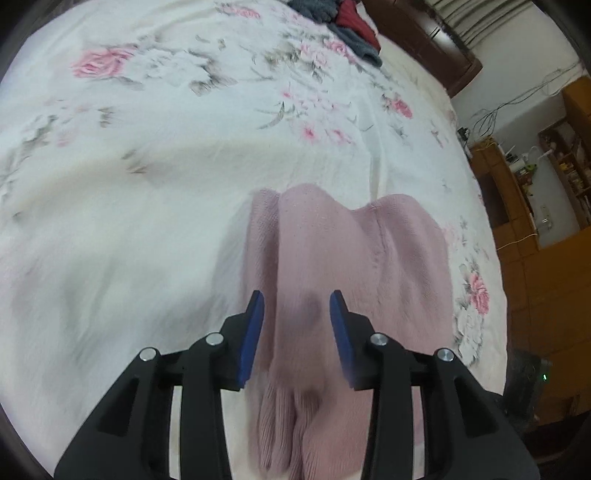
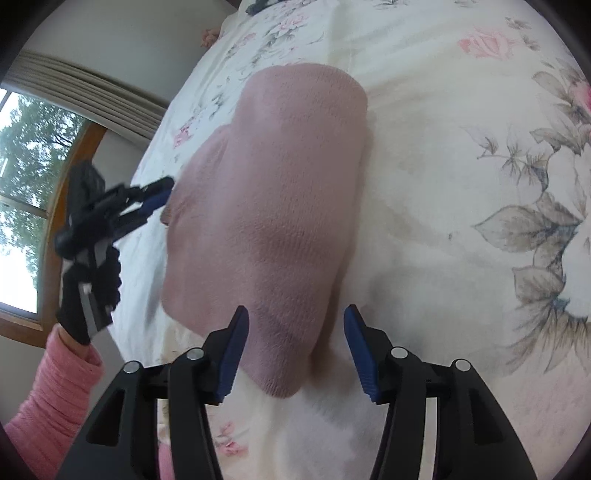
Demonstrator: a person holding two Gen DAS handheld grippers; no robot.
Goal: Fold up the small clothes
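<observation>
A pink knit garment lies bunched on the floral bedspread. In the left wrist view its ribbed end runs between and under the fingers of my left gripper, which is open with blue pads on either side of the cloth. In the right wrist view the same garment forms a rounded, folded heap. My right gripper hangs open over its near edge. The left gripper shows at the heap's left edge, held by a black-gloved hand.
Dark grey and red clothes lie at the far end of the bed. Wooden furniture and cables stand to the right of the bed. A window sits to the left, and a pink sleeve reaches in from the lower left.
</observation>
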